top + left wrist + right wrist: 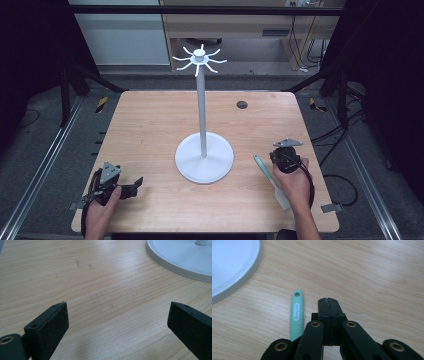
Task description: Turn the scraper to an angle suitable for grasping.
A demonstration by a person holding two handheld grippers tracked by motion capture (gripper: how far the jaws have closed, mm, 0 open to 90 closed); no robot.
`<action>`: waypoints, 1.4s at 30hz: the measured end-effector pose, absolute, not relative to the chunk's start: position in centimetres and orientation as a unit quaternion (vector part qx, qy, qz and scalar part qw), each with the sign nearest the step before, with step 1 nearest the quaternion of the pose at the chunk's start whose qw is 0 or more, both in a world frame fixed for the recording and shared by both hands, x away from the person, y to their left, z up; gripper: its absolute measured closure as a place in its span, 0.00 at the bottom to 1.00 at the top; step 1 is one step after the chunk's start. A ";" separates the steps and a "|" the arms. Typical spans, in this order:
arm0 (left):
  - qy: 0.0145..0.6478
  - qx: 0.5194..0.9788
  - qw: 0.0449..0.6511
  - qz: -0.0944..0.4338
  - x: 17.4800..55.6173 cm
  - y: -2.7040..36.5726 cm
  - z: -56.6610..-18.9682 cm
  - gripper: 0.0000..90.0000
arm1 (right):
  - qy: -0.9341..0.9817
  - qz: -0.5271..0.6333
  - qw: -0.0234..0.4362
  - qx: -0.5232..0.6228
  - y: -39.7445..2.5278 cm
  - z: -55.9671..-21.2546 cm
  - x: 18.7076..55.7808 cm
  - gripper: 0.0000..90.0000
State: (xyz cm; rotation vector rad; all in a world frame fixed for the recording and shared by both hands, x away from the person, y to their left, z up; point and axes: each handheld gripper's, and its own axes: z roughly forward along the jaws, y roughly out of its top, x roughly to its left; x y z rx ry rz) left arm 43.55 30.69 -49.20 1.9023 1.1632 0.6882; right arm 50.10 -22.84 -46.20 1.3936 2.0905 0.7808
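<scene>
Table (150, 120): light wood-grain top with rounded corners, a small dark round grommet (242, 104) near its far edge, right of centre

Stand (204, 157): white, with a wide round base resting near the middle of the table, a slim upright pole rising from the base centre, and a crown of curved hook arms (199, 59) spreading from the top. The base rim shows at the upper right of the left gripper view (175, 262) and the upper left of the right gripper view (234, 270)

Left tongs (131, 186): black, held in the person's left hand (102, 212) at the near left corner of the table, grey three-cornered plate on top, pointing right toward the stand base. In the left gripper view (117, 322) the 2 jaws stand wide apart with bare table between them, gripping nothing

Right tongs (286, 159): black, held in the person's right hand (295, 182) at the near right of the table, grey plate on top. In the right gripper view (328, 301) the 2 jaws are pressed flat together, tip just above the wood, with nothing between them

Spatula (270, 180): mint-green handle with a hanging hole at its far end and a pale blade at its near end, lying flat on the table between the stand base and the right tongs. In the right gripper view its handle (296, 312) lies just beside the jaws, on their left, not touching them
</scene>
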 end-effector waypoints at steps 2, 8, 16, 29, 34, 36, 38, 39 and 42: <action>0.457 0.747 0.397 0.274 43.5 30.8 -49.1 0.04 | 0.777 0.279 0.243 0.509 -22.4 -46.4 50.4 1.00; 0.451 0.744 0.403 0.284 43.5 30.7 -48.9 0.04 | 0.791 0.265 0.218 0.506 -21.8 -47.2 51.0 1.00; 0.447 0.746 0.403 0.284 43.4 30.5 -48.9 0.04 | 0.797 0.263 0.208 0.502 -21.5 -47.6 51.2 1.00; 0.446 0.745 0.406 0.284 43.4 30.6 -48.9 0.04 | 0.798 0.250 0.195 0.512 -21.1 -48.6 51.9 1.00; 0.445 0.746 0.405 0.284 43.4 30.5 -48.9 0.04 | 0.804 0.259 0.181 0.504 -20.9 -48.5 51.7 1.00; 0.444 0.747 0.405 0.284 43.4 30.5 -48.9 0.04 | 0.808 0.261 0.182 0.495 -20.7 -48.6 51.4 1.00; 0.444 0.747 0.404 0.284 43.4 30.5 -48.9 0.04 | 0.813 0.268 0.172 0.488 -20.6 -48.6 51.0 1.00; 0.445 0.747 0.404 0.283 43.4 30.5 -48.9 0.04 | 0.814 0.270 0.169 0.487 -20.6 -48.6 50.9 1.00; 0.444 0.748 0.405 0.283 43.4 30.4 -48.9 0.04 | 0.821 0.276 0.152 0.476 -20.2 -48.6 50.5 1.00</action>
